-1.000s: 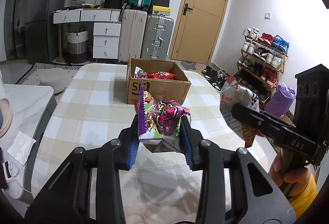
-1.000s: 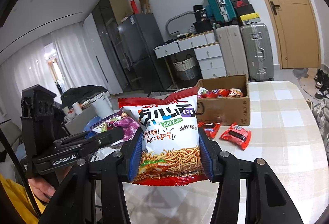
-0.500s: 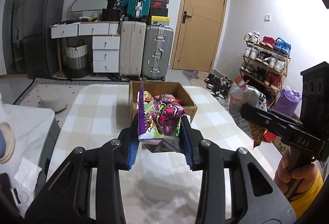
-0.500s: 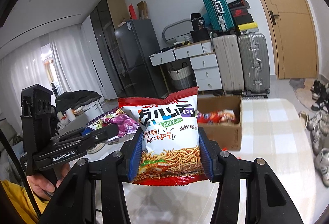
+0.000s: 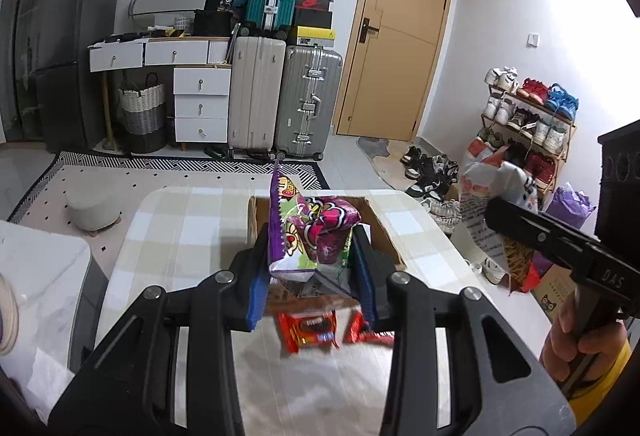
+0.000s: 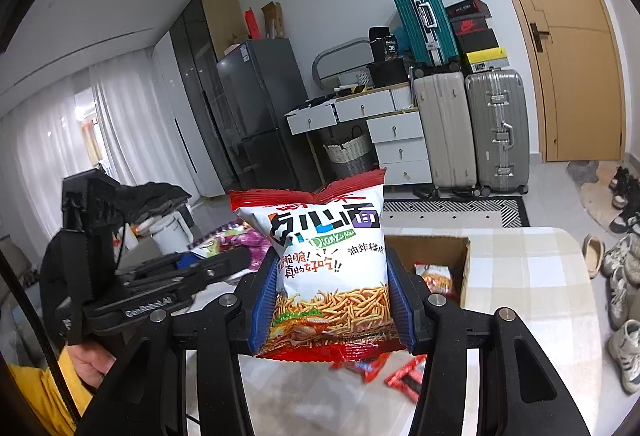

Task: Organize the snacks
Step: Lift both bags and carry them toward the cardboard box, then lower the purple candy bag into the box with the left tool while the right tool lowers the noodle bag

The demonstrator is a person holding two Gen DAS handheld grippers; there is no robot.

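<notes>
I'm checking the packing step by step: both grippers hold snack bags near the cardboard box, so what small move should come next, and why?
Probably carry the purple bag forward over the cardboard box and let go. The left gripper grips it just short of the open box; the right gripper holds the noodle snack bag beside it.

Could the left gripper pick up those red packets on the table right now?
Probably not: the left gripper is shut on the purple snack bag, so the red packets below must wait.
</notes>
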